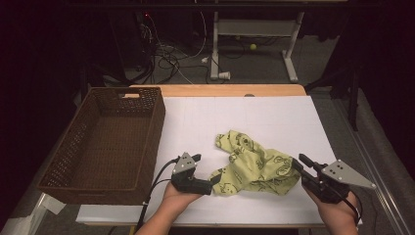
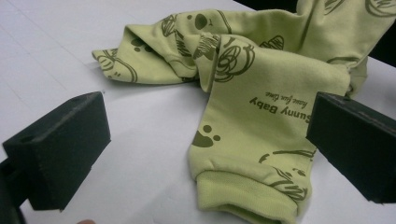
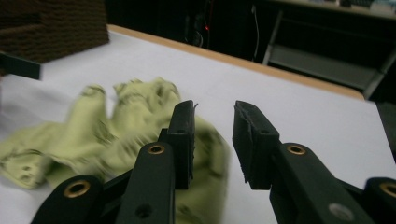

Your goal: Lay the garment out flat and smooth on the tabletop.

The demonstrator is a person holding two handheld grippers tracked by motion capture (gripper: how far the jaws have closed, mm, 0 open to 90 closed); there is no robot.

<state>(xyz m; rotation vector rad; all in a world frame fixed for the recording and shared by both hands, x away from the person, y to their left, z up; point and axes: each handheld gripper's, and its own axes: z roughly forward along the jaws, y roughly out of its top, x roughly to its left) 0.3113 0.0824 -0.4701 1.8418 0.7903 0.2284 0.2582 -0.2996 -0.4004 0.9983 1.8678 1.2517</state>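
A: What's the setting?

B: A table under a white sheet, its wooden edge showing at the far side, with a dark room, cables and desk legs behind.

A: And the thing being handled?

B: A yellow-green baby garment printed with dark doodles, lying crumpled on the sheet in the near middle of the table. In the left gripper view a ribbed cuff lies nearest the camera.

A: Who is closest to it?

B: The left gripper sits at the garment's near-left end. Its jaws stand spread wide, with the cuff end lying on the sheet between them and no pad pressing on it.

A: The other one?

B: The right gripper is at the garment's right edge, jaws parted with a bare gap between them. The garment is blurred behind the left jaw there, so contact is hard to judge; it looks apart.

A: Anything further out?

B: A brown wicker basket stands at the table's left side, well apart from the garment
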